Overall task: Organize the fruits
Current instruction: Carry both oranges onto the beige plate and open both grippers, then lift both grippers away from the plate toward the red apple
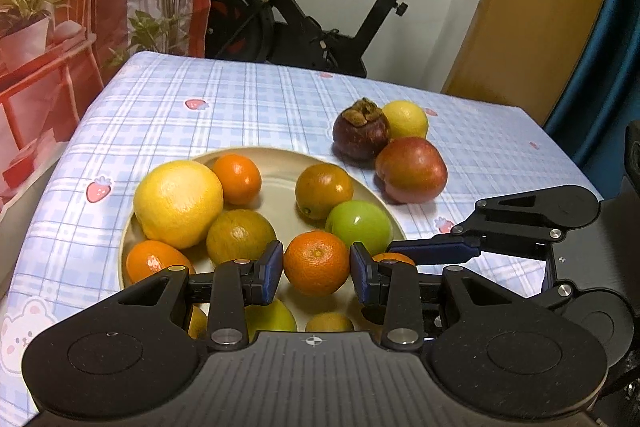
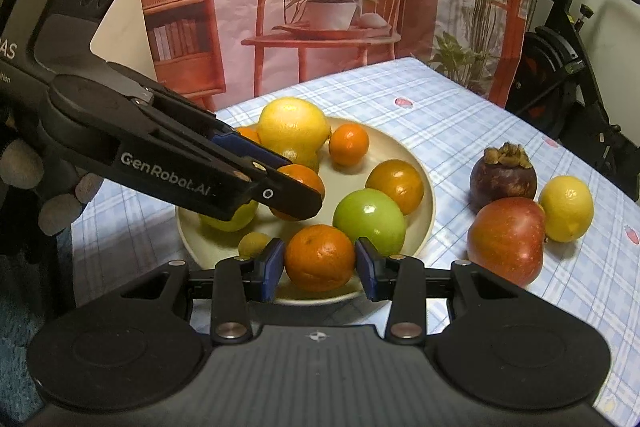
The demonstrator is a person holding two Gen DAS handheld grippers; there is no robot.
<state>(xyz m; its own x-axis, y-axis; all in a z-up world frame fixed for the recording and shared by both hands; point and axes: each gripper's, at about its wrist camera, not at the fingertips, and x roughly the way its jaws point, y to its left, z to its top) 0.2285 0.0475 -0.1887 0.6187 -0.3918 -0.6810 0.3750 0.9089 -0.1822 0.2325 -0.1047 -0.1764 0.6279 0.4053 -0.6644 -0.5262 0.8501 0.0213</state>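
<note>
Cream-coloured and round, the plate (image 1: 372, 193) is sitting on the checked tablecloth (image 1: 168, 99), holding a big yellow citrus (image 1: 178, 203), a green apple (image 1: 359, 225) and oranges. Each gripper is clamping a dimpled orange mandarin over the plate: the left gripper (image 1: 316, 269) is squeezing one mandarin (image 1: 316, 263), the right gripper (image 2: 320, 263) another mandarin (image 2: 319, 257).

Cream plate (image 1: 372, 193), blue plaid cloth (image 1: 240, 99), green apple (image 1: 359, 225).
</note>
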